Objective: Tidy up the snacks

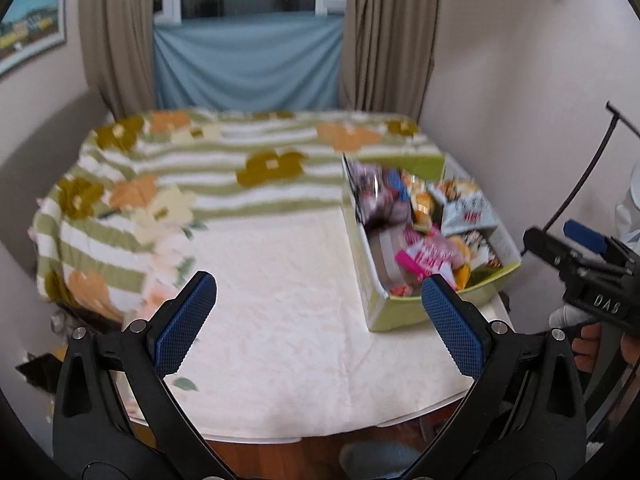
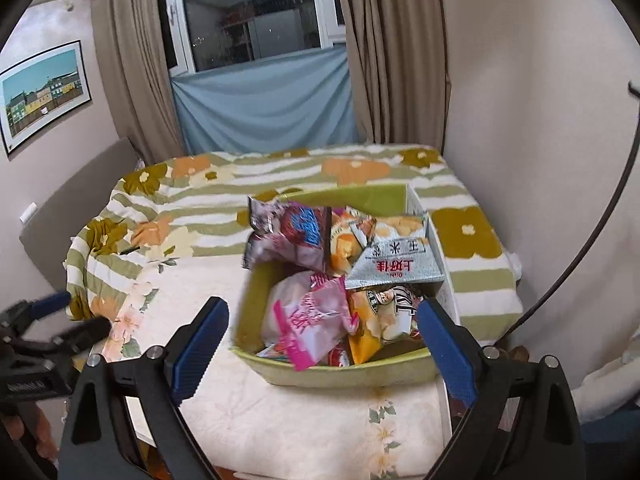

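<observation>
A green cardboard box (image 2: pixel 340 372) full of snack packets stands on the cream cloth at the table's right side; it also shows in the left wrist view (image 1: pixel 392 312). Inside are a pink packet (image 2: pixel 316 320), a silver packet (image 2: pixel 396 268), a purple-blue bag (image 2: pixel 292 236) and orange packets (image 2: pixel 368 332). My right gripper (image 2: pixel 320 328) is open and empty, its fingers either side of the box's near end, just above it. My left gripper (image 1: pixel 320 300) is open and empty over bare cloth left of the box.
A cream tablecloth (image 1: pixel 280 320) covers the near table. A green-striped floral blanket (image 1: pixel 200 168) lies behind it. Curtains and a window stand at the back. A wall is close on the right. The right gripper's body (image 1: pixel 592 272) shows at the left view's right edge.
</observation>
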`<state>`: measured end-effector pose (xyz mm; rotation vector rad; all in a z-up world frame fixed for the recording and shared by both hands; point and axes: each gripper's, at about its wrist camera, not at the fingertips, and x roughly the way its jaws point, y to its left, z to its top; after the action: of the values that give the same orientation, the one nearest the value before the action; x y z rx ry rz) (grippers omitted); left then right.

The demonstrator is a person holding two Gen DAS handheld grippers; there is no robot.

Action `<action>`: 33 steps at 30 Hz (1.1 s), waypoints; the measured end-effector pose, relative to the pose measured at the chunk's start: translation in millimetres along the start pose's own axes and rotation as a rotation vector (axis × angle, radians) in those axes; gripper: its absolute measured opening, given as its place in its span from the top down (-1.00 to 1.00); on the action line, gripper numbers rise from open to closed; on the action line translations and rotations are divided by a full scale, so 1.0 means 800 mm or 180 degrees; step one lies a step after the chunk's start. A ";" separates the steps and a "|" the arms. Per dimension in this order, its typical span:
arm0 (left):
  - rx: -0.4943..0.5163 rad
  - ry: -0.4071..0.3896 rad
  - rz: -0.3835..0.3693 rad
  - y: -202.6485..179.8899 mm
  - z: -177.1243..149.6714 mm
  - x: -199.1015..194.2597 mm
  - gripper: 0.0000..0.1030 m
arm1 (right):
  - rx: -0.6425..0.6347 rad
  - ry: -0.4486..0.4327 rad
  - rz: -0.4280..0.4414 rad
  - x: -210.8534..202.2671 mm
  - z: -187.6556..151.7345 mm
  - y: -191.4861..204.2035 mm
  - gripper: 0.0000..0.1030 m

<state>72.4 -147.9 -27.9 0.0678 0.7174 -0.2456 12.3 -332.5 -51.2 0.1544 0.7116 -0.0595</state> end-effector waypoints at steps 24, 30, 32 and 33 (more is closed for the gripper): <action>0.0000 -0.0528 0.0252 0.015 -0.051 -0.130 -0.99 | -0.0089 -0.0264 -0.0160 -0.112 -0.045 0.053 -0.98; 0.0020 -0.0532 0.0271 0.012 -0.051 -0.131 -0.99 | -0.0084 -0.0263 -0.0157 -0.114 -0.047 0.052 -0.98; 0.0032 -0.0531 0.0283 0.011 -0.051 -0.130 -0.99 | -0.0090 -0.0268 -0.0155 -0.114 -0.047 0.051 -0.98; 0.0032 -0.0535 0.0285 0.011 -0.051 -0.129 -0.99 | -0.0090 -0.0269 -0.0154 -0.114 -0.047 0.051 -0.98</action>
<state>-26.6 -112.7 9.6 0.0874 0.5446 -0.1671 -76.2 -285.7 -14.6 0.1071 0.6317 -0.1018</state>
